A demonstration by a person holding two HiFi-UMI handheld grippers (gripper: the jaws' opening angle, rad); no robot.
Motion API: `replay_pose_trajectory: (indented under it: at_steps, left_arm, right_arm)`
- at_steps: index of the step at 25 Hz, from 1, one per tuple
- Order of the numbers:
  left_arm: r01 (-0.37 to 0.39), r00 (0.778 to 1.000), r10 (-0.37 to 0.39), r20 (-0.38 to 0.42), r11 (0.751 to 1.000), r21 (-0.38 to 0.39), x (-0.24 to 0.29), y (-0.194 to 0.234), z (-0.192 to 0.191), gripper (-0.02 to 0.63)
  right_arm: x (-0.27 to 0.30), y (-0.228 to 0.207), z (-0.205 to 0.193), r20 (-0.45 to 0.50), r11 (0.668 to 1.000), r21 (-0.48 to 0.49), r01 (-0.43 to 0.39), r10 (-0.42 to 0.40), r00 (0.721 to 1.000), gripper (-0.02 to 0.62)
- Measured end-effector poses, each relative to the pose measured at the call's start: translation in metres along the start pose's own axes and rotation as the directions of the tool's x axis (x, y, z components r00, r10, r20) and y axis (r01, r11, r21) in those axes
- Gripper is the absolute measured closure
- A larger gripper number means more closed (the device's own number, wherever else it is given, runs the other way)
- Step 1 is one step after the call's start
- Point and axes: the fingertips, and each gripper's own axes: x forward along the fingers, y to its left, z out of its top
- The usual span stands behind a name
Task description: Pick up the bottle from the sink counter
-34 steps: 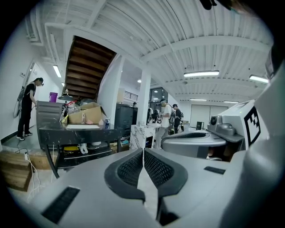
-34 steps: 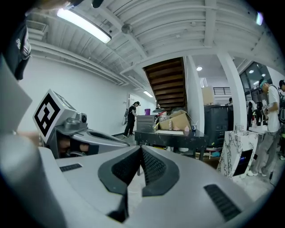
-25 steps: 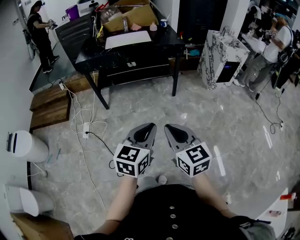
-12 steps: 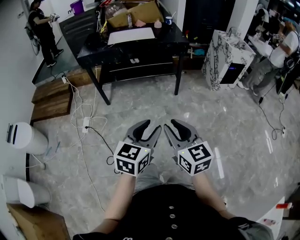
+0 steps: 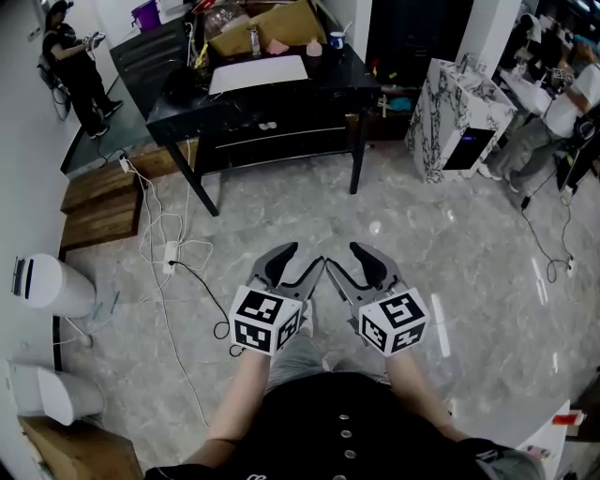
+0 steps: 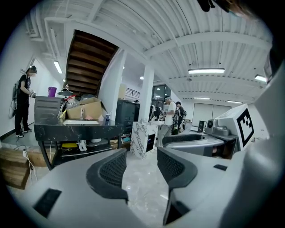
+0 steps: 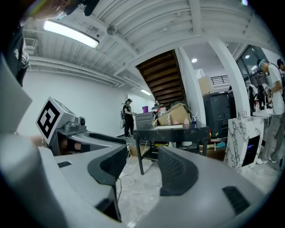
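At the top of the frame in the head view a cardboard box is running out past the edge, and the small things standing by it on the black tabletop are showing too small to name. At the right edge a person is being cut off. At the lower right corner a red-tipped item is showing too small to tell

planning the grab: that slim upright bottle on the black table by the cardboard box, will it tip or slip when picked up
The bottle stands tall and narrow, so a sideways nudge would probably tip it. It looks like smooth clear plastic, so likely light and perhaps slippery, though it is too small here to be sure.
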Motion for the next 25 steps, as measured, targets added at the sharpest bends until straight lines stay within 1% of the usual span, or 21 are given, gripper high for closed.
replay_pose_trajectory:
  at_steps: [6, 10, 17, 22, 25]
  left_arm:
    - [0.018, 1.0, -0.018, -0.005, 1.0, 0.007, 0.044, 0.047, 0.018, 0.393]
    - [0.028, 1.0, -0.028, -0.002, 0.999, 0.017, 0.072, 0.083, 0.039, 0.394]
    - [0.056, 0.998, -0.056, 0.017, 0.998, 0.03, 0.124, 0.142, 0.075, 0.394]
    - [0.065, 0.998, -0.066, 0.024, 0.997, 0.036, 0.152, 0.183, 0.092, 0.394]
    - [0.081, 0.996, -0.082, 0.024, 0.996, 0.032, 0.167, 0.2, 0.098, 0.394]
  right_arm:
    - [0.057, -0.035, 0.013, -0.014, 1.0, -0.015, 0.003, -0.003, 1.0, 0.385]
    - [0.095, -0.058, 0.032, -0.013, 0.999, -0.025, 0.02, -0.021, 1.0, 0.399]
    - [0.162, -0.103, 0.057, -0.007, 0.998, -0.034, 0.056, -0.057, 0.998, 0.4]
    - [0.206, -0.126, 0.073, 0.007, 0.997, -0.032, 0.071, -0.071, 0.997, 0.402]
    - [0.228, -0.136, 0.078, 0.003, 0.997, -0.031, 0.077, -0.077, 0.997, 0.403]
